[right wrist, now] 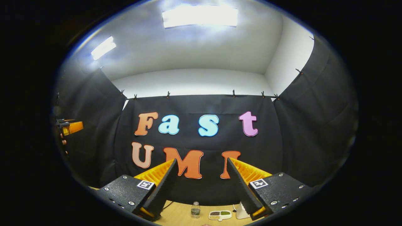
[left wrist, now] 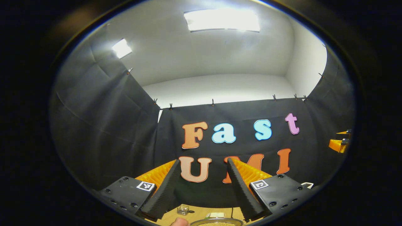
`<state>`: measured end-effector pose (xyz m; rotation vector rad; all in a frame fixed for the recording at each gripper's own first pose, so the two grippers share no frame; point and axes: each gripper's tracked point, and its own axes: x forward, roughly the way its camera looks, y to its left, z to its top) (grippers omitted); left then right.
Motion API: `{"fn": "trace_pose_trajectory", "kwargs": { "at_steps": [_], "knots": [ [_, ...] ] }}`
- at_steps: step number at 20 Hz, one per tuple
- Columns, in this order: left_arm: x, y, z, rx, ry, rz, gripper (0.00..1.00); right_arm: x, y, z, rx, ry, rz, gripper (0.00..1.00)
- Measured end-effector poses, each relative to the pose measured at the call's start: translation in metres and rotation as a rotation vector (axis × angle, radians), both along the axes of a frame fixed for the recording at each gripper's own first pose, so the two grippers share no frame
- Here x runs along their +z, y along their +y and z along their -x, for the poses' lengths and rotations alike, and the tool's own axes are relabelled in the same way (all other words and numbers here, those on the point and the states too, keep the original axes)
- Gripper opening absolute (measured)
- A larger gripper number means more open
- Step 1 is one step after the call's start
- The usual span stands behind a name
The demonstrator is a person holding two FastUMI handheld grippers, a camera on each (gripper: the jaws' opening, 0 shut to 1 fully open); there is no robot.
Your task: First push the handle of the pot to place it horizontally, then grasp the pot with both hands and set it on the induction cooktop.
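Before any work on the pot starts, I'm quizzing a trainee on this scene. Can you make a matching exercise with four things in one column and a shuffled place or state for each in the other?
Things
1. bottle
2. divided dish
3. left gripper
4. ceiling light

Places or states
A. holds brown and green fillings
B. open, nothing between its fingers
C. stands upright on the wooden table
D. lit, overhead

Pairs: 1-C, 2-A, 3-B, 4-D
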<state>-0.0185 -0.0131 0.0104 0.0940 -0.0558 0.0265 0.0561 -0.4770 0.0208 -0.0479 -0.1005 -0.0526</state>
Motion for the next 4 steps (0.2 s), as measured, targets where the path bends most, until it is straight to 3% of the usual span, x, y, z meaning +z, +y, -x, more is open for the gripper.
{"fn": "trace_pose_trajectory", "kwargs": {
  "at_steps": [3, 4],
  "knots": [
    [0.0027, -0.0049, -0.0021, -0.015, -0.011, -0.005, 0.95, -0.0107, 0.0053, -0.0014, 0.024, 0.045, -0.008, 0.95],
    [0.0035, -0.0058, -0.0039, -0.016, -0.016, -0.001, 0.99, -0.0125, 0.008, -0.0013, 0.035, 0.057, -0.006, 0.95]
  ]
}}
